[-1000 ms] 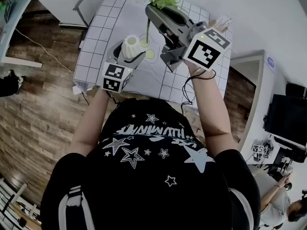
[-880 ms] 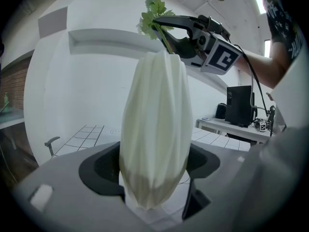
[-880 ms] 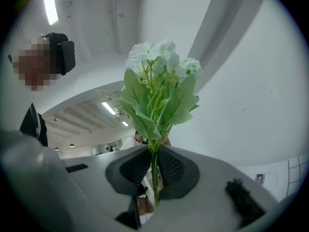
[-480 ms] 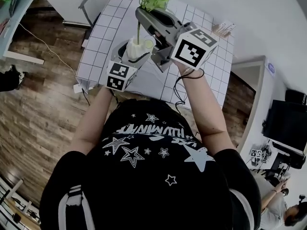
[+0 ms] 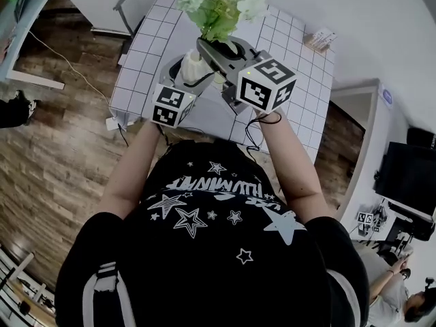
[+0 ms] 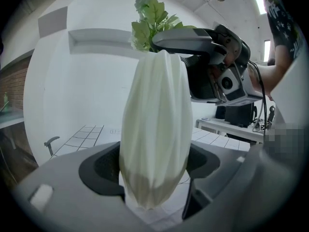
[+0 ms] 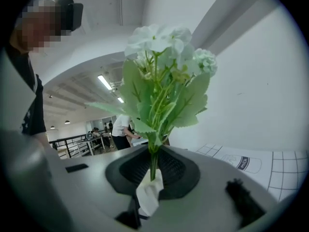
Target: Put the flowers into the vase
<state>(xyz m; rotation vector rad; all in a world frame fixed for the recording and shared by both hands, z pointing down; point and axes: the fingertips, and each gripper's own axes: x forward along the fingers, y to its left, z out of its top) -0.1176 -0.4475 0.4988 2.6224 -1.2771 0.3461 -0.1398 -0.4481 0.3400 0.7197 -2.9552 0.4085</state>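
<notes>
A: Left side first: left forearm (image 5: pixel 128 172) stretched straight ahead, left gripper (image 5: pixel 191 75) pointed out over the gridded table (image 5: pixel 136 63), nose dipped a touch.
B: And the jaws?
A: Spread wide, clamped on both flanks of the vase (image 6: pixel 154 124), low on its body. White, ribbed, upright, over the table's middle, nearer the left edge than the right.
B: Standing on the table or lifted?
A: Hard to call from here. Moving right: right forearm (image 5: pixel 293 159) reaching ahead too, elbow bent, right gripper (image 5: pixel 212 52) angled in toward the left, jaws right above the vase's mouth.
B: Holding anything?
A: Nearly closed, pinched on the stem of the flowers (image 7: pixel 161 71), low down. Bunch upright, white blooms and green leaves fanned out above the jaws, high over the vase.
B: Stem inside yet?
A: Cannot tell; jaw covering the mouth in the head view, only leaves peeking behind it in the left gripper view.
</notes>
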